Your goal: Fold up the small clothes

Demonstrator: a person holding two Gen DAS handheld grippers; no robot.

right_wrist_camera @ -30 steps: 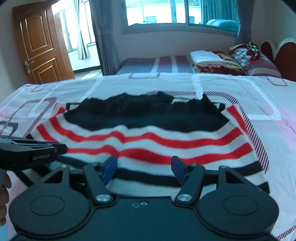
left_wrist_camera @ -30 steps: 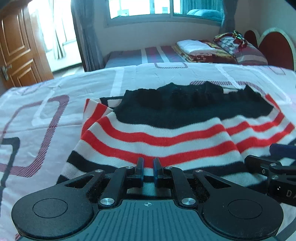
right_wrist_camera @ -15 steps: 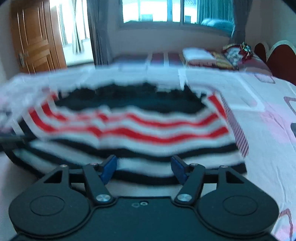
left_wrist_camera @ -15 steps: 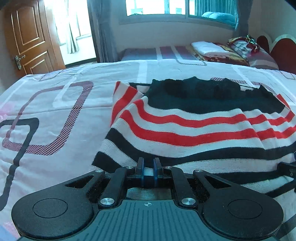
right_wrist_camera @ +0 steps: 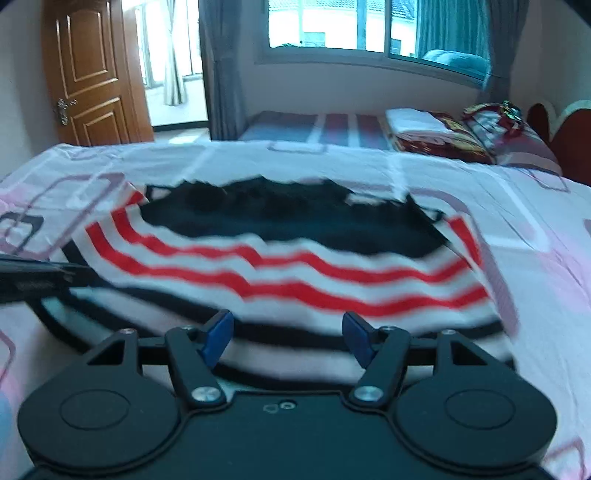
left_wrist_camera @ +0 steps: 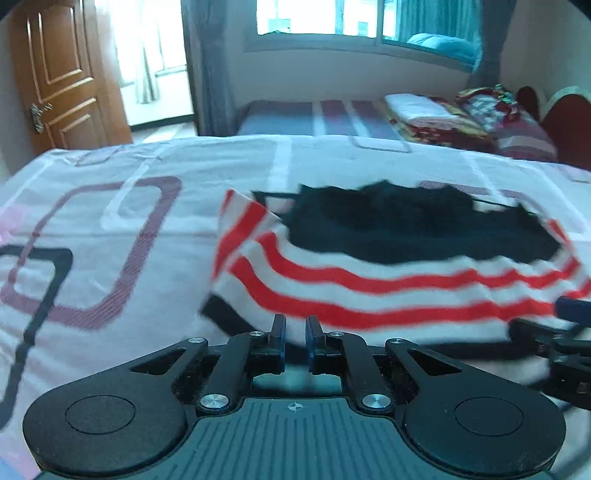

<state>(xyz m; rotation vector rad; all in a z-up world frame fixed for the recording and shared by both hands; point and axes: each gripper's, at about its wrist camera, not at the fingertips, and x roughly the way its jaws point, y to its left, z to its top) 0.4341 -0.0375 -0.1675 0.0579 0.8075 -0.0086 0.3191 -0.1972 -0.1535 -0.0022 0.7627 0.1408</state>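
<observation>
At the bottom of both views sat our tools. Our left gripper [left_wrist_camera: 294, 334] had its fingers nearly together at the near hem of the sweater [left_wrist_camera: 388, 273]; whether cloth was pinched between them we could not tell, since the hem edge was blurred and partly hidden. Our right gripper [right_wrist_camera: 288, 338] was spread wide, jaws apart, just over the near hem [right_wrist_camera: 288, 354], gripping nothing.

The sweater [right_wrist_camera: 280, 269] lay flat on the bed [right_wrist_camera: 535, 258], near us, black band at the hem, then white and red stripes, then a solid black upper part farther away. Its left edge looked doubled over, a striped flap showing.

We judged it a light, soft knit: limp, no stiffness, would sag and stretch if lifted by one point, not slippery on the sheet, not fragile. Best hold seemed the hem corners, one per gripper, pinching both layers so the fold carries evenly. A single-layer pinch risked dragging the top layer only.

Beyond the bed: a second bed with folded bedding [left_wrist_camera: 424, 114], a door [left_wrist_camera: 70, 77] left, window [right_wrist_camera: 332, 26] behind.
</observation>
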